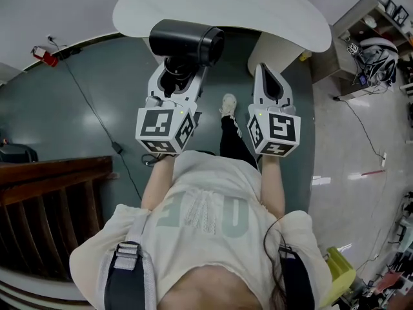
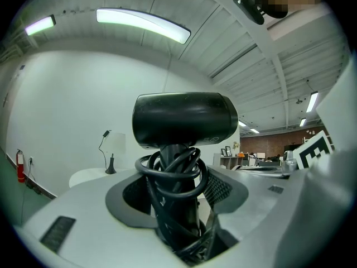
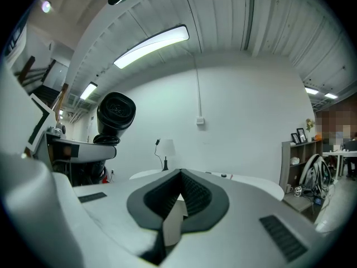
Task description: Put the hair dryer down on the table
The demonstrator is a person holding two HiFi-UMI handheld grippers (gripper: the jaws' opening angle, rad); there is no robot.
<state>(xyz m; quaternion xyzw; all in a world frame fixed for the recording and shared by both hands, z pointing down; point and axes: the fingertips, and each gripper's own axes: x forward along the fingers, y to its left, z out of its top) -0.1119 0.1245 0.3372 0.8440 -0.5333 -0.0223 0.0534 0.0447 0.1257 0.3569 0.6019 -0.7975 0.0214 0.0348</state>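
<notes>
Plastic hair dryer (image 1: 186, 41), prob. semi-gloss; table (image 1: 258, 11) smooth, matt.

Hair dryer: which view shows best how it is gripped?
The left gripper view: the hair dryer sits centred, its cord-wrapped handle clamped in the left gripper. The head view shows its barrel from above; the right gripper view, only its end.

Wooden railing (image 1: 51, 192) near left — red fire extinguisher (image 1: 44, 55) far left, black cable (image 1: 91, 102) trailing over the dark floor (image 1: 39, 108). Shelf unit (image 1: 364, 41) far right — small lamp (image 3: 164, 149) beyond.
</notes>
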